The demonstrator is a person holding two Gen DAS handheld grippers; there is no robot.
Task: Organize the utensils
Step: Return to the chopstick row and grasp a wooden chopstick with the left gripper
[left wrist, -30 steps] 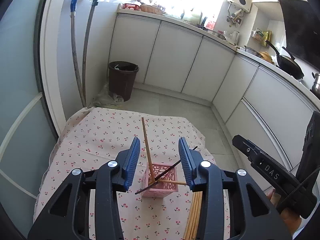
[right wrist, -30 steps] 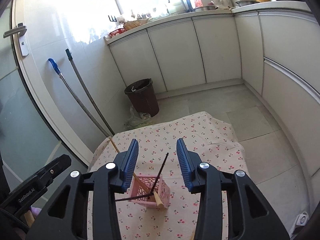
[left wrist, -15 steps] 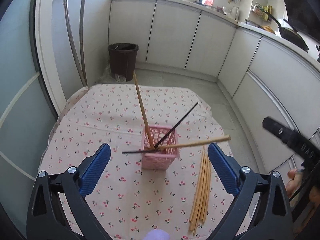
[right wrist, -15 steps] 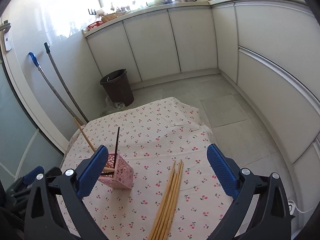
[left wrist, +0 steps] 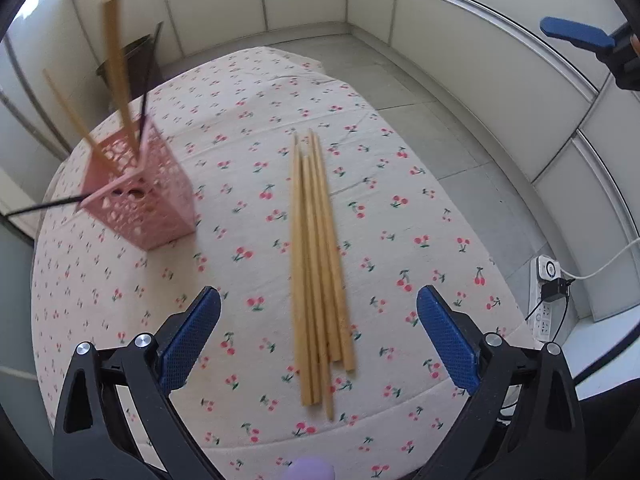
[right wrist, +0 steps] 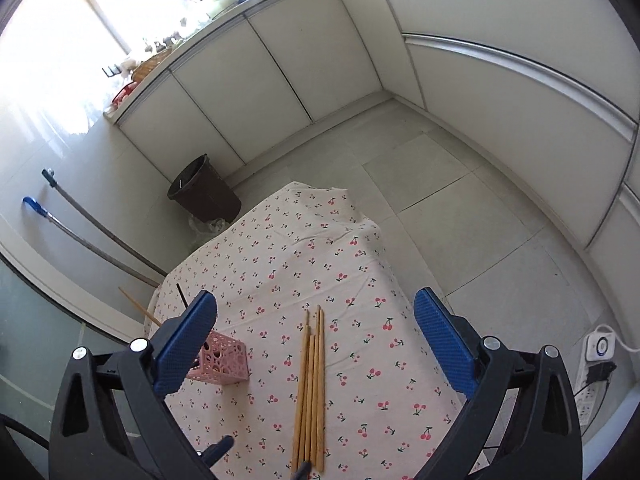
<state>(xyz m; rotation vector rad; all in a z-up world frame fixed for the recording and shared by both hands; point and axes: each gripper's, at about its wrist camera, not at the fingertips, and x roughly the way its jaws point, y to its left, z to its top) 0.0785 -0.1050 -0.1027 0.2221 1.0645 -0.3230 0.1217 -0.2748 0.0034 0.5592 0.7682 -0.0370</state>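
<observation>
My left gripper (left wrist: pixel 318 330) is tipped steeply downward, its two blue-padded fingers (left wrist: pixel 190 338) spread as wide as they go, with nothing pinched between the pads. My right gripper (right wrist: pixel 316 338) tilts down more gently, its blue fingers (right wrist: pixel 444 344) spread just as wide and gripping nothing. From the left camera I catch one blue finger of the right gripper (left wrist: pixel 576 36) far up at the right edge.
</observation>
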